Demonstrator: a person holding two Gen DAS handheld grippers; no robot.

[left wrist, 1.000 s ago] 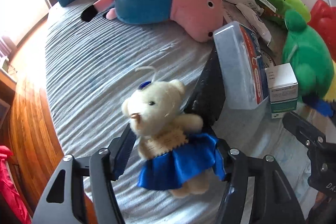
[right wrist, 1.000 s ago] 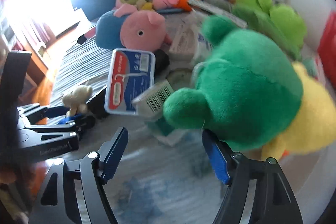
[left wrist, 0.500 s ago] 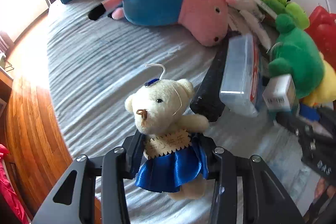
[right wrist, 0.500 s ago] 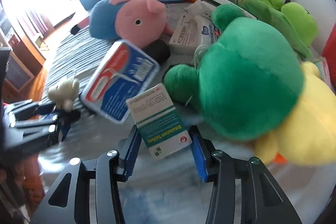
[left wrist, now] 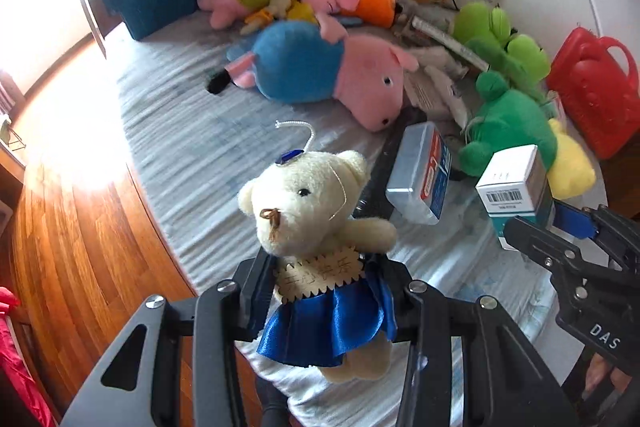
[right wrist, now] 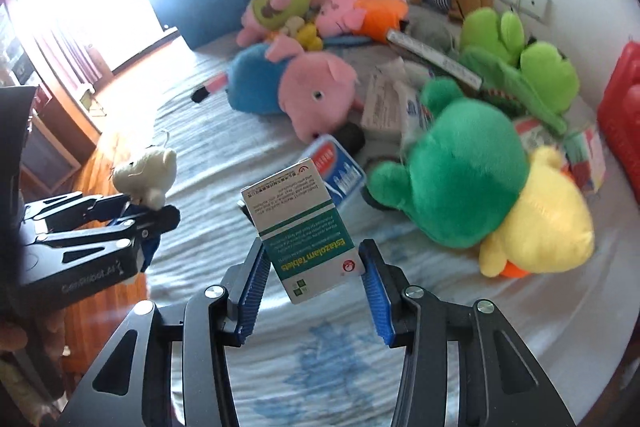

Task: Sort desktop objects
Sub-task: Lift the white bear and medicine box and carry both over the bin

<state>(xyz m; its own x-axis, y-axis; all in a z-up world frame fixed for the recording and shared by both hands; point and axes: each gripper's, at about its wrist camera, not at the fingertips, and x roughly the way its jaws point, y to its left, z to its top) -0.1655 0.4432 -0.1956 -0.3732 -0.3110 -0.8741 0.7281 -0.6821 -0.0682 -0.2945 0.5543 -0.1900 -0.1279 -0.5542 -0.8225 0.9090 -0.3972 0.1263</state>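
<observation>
The left gripper [left wrist: 322, 297] is clamped around the waist of the cream teddy bear [left wrist: 310, 203], its jaws pressing the blue satin skirt from both sides; a second ago the jaws stood wide with the bear lying on the grey striped cloth [left wrist: 192, 131], and now the bear is lifted upright above the table's edge, its white cord loop standing over its head. Beyond it, the blue-bodied pink pig plush [left wrist: 320, 71] lies where it was, on its side toward the back. To the right, the clear floss-pick box [left wrist: 422, 173] rests on the cloth just in front of the pig's snout and beside the dark green frog plush [left wrist: 508, 127], which lies against a yellow plush [left wrist: 568, 163]. The right gripper [right wrist: 316, 287], which was open and empty a second ago, now pinches the white-and-green Estazolam tablet box [right wrist: 300, 223] between its blue pads, holding it tilted and clear of the cloth, in front of the floss-pick box. At far right the red plastic case [left wrist: 588, 91] stands by the wall.
</observation>
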